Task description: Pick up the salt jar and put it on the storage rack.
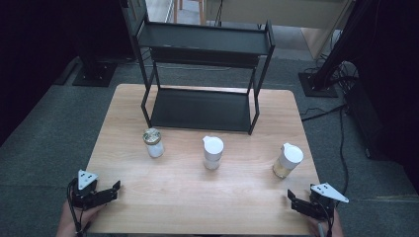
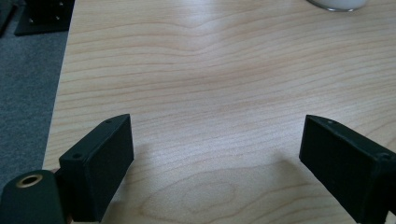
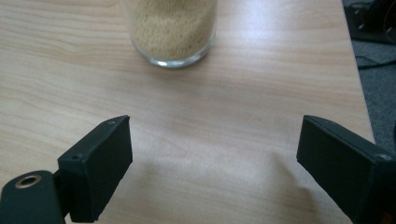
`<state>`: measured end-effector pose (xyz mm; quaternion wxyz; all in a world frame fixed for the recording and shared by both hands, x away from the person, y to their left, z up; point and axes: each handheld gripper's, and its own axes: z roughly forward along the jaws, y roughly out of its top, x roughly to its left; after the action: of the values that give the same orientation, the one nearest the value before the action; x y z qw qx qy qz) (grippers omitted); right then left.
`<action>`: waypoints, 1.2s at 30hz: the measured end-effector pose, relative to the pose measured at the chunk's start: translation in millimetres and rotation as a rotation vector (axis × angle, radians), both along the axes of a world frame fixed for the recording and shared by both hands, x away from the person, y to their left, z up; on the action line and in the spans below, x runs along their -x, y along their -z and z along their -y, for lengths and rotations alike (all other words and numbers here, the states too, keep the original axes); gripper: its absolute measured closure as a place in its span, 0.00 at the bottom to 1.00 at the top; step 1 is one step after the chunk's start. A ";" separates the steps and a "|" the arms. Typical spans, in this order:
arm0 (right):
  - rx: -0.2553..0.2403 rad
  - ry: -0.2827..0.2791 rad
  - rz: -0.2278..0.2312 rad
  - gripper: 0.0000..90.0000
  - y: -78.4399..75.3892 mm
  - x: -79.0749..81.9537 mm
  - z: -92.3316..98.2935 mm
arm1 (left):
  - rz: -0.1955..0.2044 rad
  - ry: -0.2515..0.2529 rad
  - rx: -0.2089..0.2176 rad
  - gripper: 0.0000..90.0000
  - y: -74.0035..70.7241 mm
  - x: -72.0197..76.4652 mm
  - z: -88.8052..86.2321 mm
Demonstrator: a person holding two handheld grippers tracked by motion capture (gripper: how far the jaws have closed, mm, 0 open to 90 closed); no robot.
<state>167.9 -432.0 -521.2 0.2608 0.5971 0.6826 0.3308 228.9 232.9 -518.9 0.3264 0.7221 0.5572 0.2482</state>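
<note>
Three jars stand in a row across the middle of the wooden table (image 1: 197, 197). The left jar (image 1: 153, 142) has a metal lid. A white-lidded jar (image 1: 213, 152) stands in the centre. At the right, a white-lidded jar (image 1: 287, 160) holds tan grains. My left gripper (image 1: 116, 189) rests at the table's near left corner, open with nothing between its jaws (image 2: 215, 154). My right gripper (image 1: 291, 198) sits at the near right corner, open and empty (image 3: 214, 151). The tan-grain jar (image 3: 170, 32) stands just ahead of it in the right gripper view.
A black two-tier metal shelf (image 1: 202, 74) stands at the table's far side, its lower tray (image 1: 200, 108) bare. Grey carpet surrounds the table. Black stands and cables (image 1: 341, 123) lie on the floor to the right. A jar's base (image 2: 336, 4) shows at the top of the left gripper view.
</note>
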 end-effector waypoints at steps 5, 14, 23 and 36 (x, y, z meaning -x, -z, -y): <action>0.007 -0.003 -0.003 0.10 1.3 -2.5 -1.9 | -0.007 0.002 -0.003 0.11 0.3 -1.0 1.1; 0.010 -0.011 -0.014 0.10 1.7 -4.2 -2.5 | -0.004 -0.016 -0.019 0.11 0.0 -1.7 3.1; 0.017 -0.012 -0.016 0.10 2.0 -4.4 -3.0 | -0.004 -0.044 0.004 0.11 -7.0 -4.8 7.5; 0.020 -0.013 -0.026 0.10 2.2 -5.3 -3.7 | -0.031 -0.009 0.042 0.11 -14.2 -20.6 36.5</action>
<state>173.1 -428.3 -523.4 0.2560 0.5942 0.6931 0.3178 249.5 196.3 -504.7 0.3318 0.7162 0.5706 0.2265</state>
